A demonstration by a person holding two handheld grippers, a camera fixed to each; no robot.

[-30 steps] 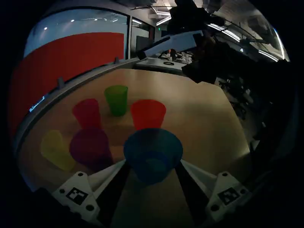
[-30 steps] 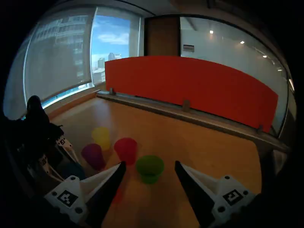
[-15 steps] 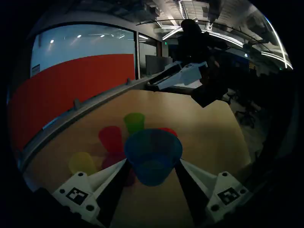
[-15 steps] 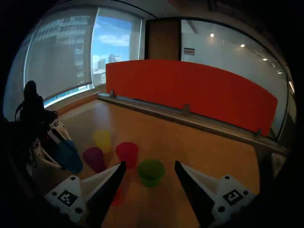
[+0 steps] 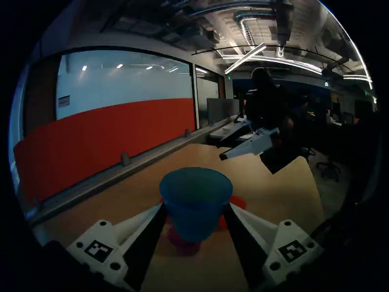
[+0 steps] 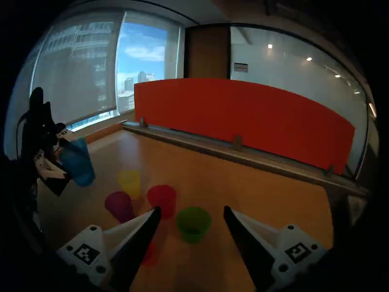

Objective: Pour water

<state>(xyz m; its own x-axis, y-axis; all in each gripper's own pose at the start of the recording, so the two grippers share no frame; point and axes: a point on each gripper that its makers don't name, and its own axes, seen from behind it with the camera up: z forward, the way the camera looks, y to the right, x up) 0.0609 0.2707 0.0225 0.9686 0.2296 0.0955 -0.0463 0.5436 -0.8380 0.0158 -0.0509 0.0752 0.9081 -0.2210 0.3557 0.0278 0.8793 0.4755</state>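
A blue cup sits upright between the fingers of my left gripper, which is shut on it and holds it well above the table. In the right gripper view the blue cup hangs in the air at the far left, with the left gripper around it. My right gripper is open over the table, its fingers either side of a green cup. From the left gripper view the right gripper hangs farther off, in a person's hand.
On the wooden table stand a red cup, a purple cup, a yellow cup and an orange-red cup partly behind my finger. An orange divider lines the table's far edge.
The left gripper has lifted the blue cup off the table, and the other cups have sunk below it in its view. The right gripper has barely moved.
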